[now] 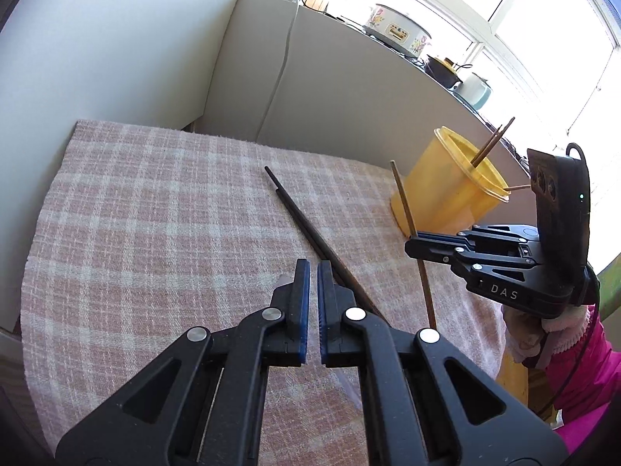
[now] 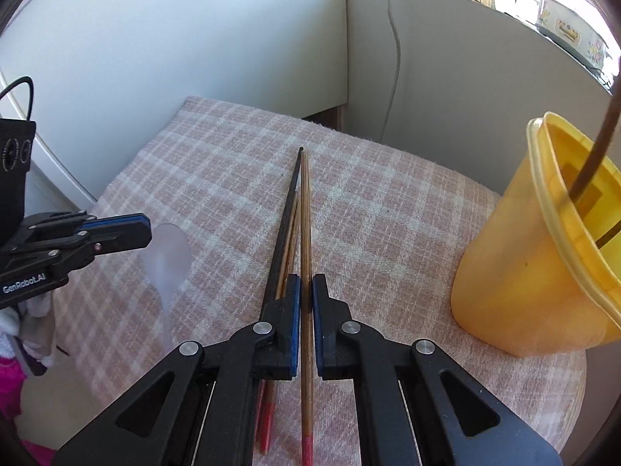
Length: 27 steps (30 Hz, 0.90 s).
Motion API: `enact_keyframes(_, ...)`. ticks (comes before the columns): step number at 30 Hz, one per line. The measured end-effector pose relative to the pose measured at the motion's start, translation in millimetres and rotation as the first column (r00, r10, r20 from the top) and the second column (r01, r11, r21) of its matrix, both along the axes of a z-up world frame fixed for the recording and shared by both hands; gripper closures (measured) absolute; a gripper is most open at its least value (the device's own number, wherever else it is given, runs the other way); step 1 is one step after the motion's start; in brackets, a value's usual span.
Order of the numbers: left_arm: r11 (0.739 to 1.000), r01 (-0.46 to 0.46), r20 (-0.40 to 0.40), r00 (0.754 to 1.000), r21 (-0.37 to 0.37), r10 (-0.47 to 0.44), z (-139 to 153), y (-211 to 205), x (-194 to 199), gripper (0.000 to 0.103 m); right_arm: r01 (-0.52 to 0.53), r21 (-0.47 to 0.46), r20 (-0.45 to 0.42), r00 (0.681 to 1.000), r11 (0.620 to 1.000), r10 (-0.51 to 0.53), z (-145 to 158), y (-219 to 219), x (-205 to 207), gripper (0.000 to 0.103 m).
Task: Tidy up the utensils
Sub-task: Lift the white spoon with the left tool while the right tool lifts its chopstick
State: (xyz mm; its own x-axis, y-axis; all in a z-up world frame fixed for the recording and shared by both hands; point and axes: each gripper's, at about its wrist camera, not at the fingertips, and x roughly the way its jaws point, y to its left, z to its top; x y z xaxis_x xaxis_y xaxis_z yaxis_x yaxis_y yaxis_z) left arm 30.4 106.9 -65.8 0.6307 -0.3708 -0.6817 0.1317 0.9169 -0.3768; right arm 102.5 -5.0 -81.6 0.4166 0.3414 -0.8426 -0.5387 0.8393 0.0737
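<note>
My right gripper [image 2: 306, 291] is shut on a brown chopstick [image 2: 306, 217] with a red end, held lifted above the checked cloth [image 2: 217, 178]; it shows in the left wrist view [image 1: 415, 239] with the chopstick [image 1: 403, 198] slanting through it. A dark chopstick [image 2: 289, 194] and another brown one lie on the cloth under it; the dark one shows in the left wrist view [image 1: 299, 213]. A yellow cup [image 2: 543, 240] at the right holds several chopsticks [image 1: 491, 143]. My left gripper [image 1: 313, 275] is shut and empty just left of the dark chopstick.
A white plastic spoon [image 2: 167, 260] lies on the cloth by my left gripper [image 2: 128, 229]. White cabinet walls [image 1: 330, 77] close the back. Cookers [image 1: 399, 31] stand on the counter by the window. The cloth's edge drops off at the right.
</note>
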Motion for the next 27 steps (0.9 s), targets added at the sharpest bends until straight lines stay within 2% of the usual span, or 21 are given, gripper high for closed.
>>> enact_keyframes(3, 0.999, 0.006, 0.004, 1.0, 0.043, -0.006, 6, -7, 3, 0.102, 0.007, 0.028, 0.036, 0.999, 1.0, -0.008, 16, -9, -8, 0.098)
enact_keyframes(6, 0.999, 0.002, -0.096, 0.995, 0.035, 0.002, -5, -1, 16, 0.1, 0.016, 0.046, 0.039, 0.999, 0.999, -0.018, 21, -15, -13, 0.098)
enact_keyframes(7, 1.0, -0.002, -0.149, 0.989, 0.021, 0.005, -12, 2, 22, 0.09, 0.017, 0.049, 0.04, 0.999, 0.999, -0.019, 23, -17, -15, 0.098)
enact_keyframes(8, 1.0, -0.004, -0.188, 0.982, 0.005, 0.005, -20, 6, 26, 0.068, 0.018, 0.051, 0.04, 0.999, 0.999, -0.02, 23, -19, -17, 0.098)
enact_keyframes(10, 1.0, -0.002, -0.23, 0.973, -0.018, -0.002, -35, 9, 28, 0.054, 0.016, 0.059, 0.038, 0.999, 0.998, -0.018, 25, -22, -20, 0.098)
enact_keyframes(13, 1.0, 0.003, -0.262, 0.965, -0.024, -0.009, -52, 11, 34, 0.054, 0.018, 0.07, 0.034, 0.999, 0.997, -0.02, 25, -24, -24, 0.098)
enact_keyframes(14, 1.0, 0.002, -0.258, 0.966, -0.03, -0.01, -56, 11, 35, 0.059, 0.018, 0.073, 0.032, 0.999, 0.997, -0.021, 24, -24, -24, 0.098)
enact_keyframes(16, 0.999, 0.021, -0.25, 0.968, -0.048, -0.032, -63, 7, 37, 0.074, 0.021, 0.076, 0.032, 0.999, 0.997, -0.023, 23, -24, -24, 0.098)
enact_keyframes(18, 0.999, 0.032, -0.243, 0.969, -0.034, -0.039, -69, 3, 38, 0.084, 0.024, 0.079, 0.035, 0.999, 0.997, -0.027, 24, -27, -24, 0.098)
enact_keyframes(19, 0.999, 0.035, -0.232, 0.972, -0.026, -0.04, -71, 1, 38, 0.097, 0.026, 0.081, 0.036, 0.999, 0.996, -0.029, 24, -27, -25, 0.098)
enact_keyframes(23, 0.998, 0.024, -0.205, 0.978, -0.058, -0.035, -68, -1, 40, 0.1, 0.036, 0.084, 0.052, 0.998, 0.996, -0.041, 25, -31, -27, 0.098)
enact_keyframes(27, 0.999, 0.02, -0.154, 0.988, -0.038, -0.026, -52, 1, 37, 0.101, 0.047, 0.107, 0.063, 0.997, 0.993, -0.054, 33, -42, -30, 0.098)
